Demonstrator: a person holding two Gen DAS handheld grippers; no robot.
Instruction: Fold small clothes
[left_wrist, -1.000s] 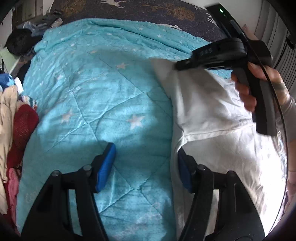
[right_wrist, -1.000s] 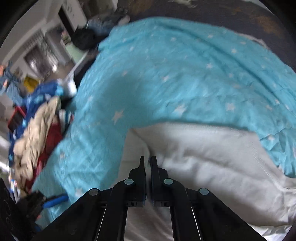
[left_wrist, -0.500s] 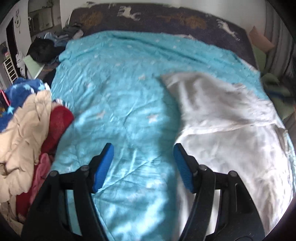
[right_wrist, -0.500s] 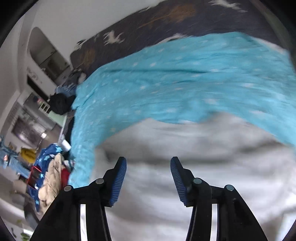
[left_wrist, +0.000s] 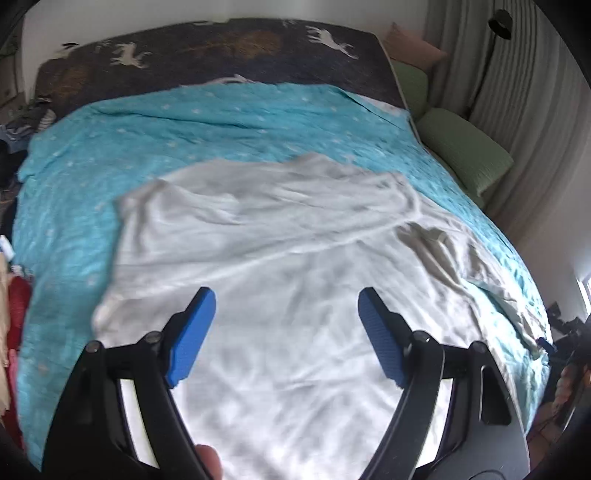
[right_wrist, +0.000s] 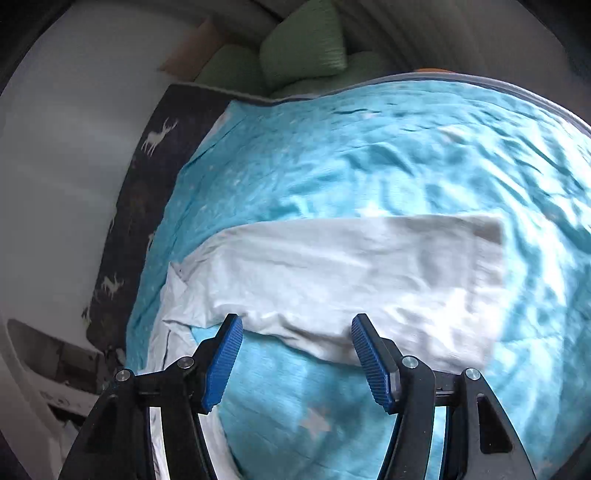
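Note:
A white garment (left_wrist: 280, 258) lies spread on the turquoise star-print quilt (left_wrist: 184, 125), with one side folded over the body. My left gripper (left_wrist: 286, 328) is open and empty, hovering above the garment's near part. In the right wrist view the garment's folded part (right_wrist: 351, 273) lies as a wide white band across the quilt (right_wrist: 406, 155). My right gripper (right_wrist: 297, 354) is open and empty, just short of the band's near edge.
A dark deer-print blanket (left_wrist: 207, 55) covers the head of the bed. Green cushions (left_wrist: 461, 155) lie by the curtain at the right. A pile of red and beige clothes (left_wrist: 14, 306) sits at the left edge.
My right gripper opened, let go of the white fabric and swung away to the garment's other side. My left gripper moved right, from over the quilt to over the garment.

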